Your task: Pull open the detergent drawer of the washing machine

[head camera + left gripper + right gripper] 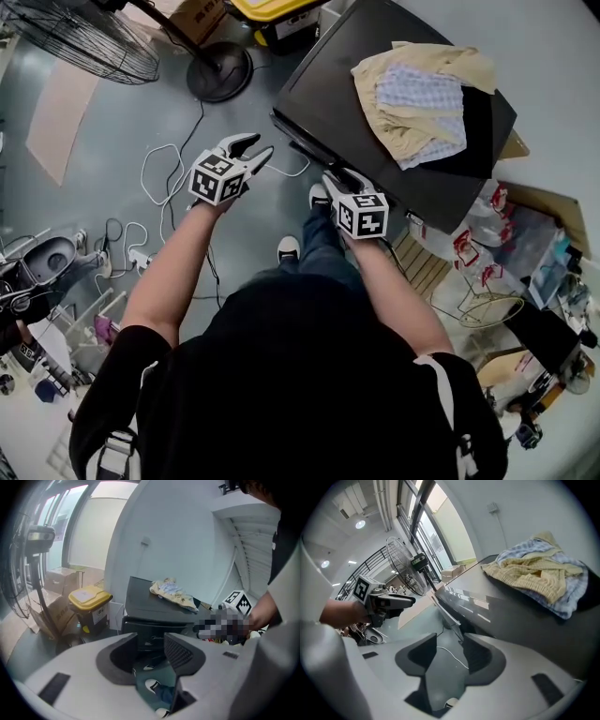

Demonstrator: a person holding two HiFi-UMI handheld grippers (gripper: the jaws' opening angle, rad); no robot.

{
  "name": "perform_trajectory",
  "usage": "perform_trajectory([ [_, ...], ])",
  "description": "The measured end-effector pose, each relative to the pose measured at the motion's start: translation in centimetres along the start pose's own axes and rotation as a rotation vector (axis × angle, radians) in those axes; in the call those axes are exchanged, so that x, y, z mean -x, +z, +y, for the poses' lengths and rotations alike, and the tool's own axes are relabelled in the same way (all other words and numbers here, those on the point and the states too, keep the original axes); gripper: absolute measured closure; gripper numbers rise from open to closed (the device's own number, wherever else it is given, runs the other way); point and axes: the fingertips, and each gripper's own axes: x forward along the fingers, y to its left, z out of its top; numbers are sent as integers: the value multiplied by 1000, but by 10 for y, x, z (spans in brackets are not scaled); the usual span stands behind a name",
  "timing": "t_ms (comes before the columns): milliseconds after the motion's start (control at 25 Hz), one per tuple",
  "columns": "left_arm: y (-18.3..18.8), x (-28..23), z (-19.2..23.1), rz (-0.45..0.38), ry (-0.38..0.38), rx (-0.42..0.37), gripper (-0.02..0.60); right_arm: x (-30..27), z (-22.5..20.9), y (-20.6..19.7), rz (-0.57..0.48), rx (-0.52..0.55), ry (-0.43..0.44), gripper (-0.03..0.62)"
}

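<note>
The black washing machine [375,103] stands at the upper right of the head view, with a heap of yellow and blue-checked clothes [422,98] on its lid. Its front panel [446,613] runs along the near top edge; I cannot tell the detergent drawer apart on it. My right gripper [339,178] is open right at that front edge, with nothing between its jaws [450,646]. My left gripper [258,147] is open too, hanging over the floor just left of the machine's corner, empty, and facing the machine's front [151,644].
A standing fan [89,37] with a round base [218,70] is at the upper left. White cables [164,173] lie on the grey floor. A yellow-lidded bin [89,597] stands behind the machine. The person's shoes [289,248] are below the grippers. Clutter and hangers [487,281] fill the right.
</note>
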Motion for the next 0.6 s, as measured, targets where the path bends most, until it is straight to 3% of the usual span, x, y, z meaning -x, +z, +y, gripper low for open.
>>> perform_trajectory([
  [600, 3, -45, 38, 89, -13, -122, 373, -27, -4, -4, 12, 18, -37, 404],
])
